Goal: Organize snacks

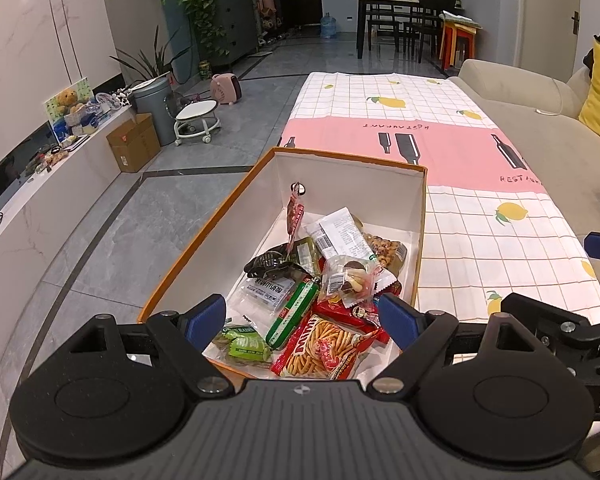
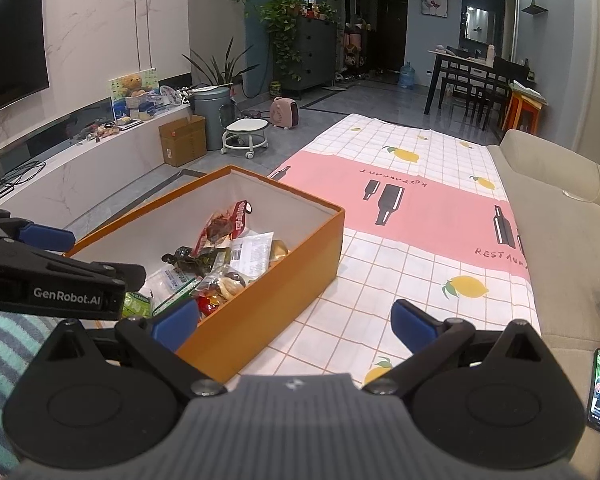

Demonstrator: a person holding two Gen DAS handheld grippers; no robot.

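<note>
Orange cardboard box (image 1: 220, 236) of snacks (image 1: 320, 280) lies directly beneath your left hand-held gripper (image 1: 300, 320), open and empty; your right hand-held gripper (image 2: 296, 320), also open, hangs beside it.

A long table under a white grid-pattern cloth (image 2: 404, 304) with lemons and a pink band carries one open orange cardboard box (image 2: 268, 300) near its front-left corner

Dim indoor light; ceiling-spot glare on wall; fisheye-bent edges; sharp focus.
</note>
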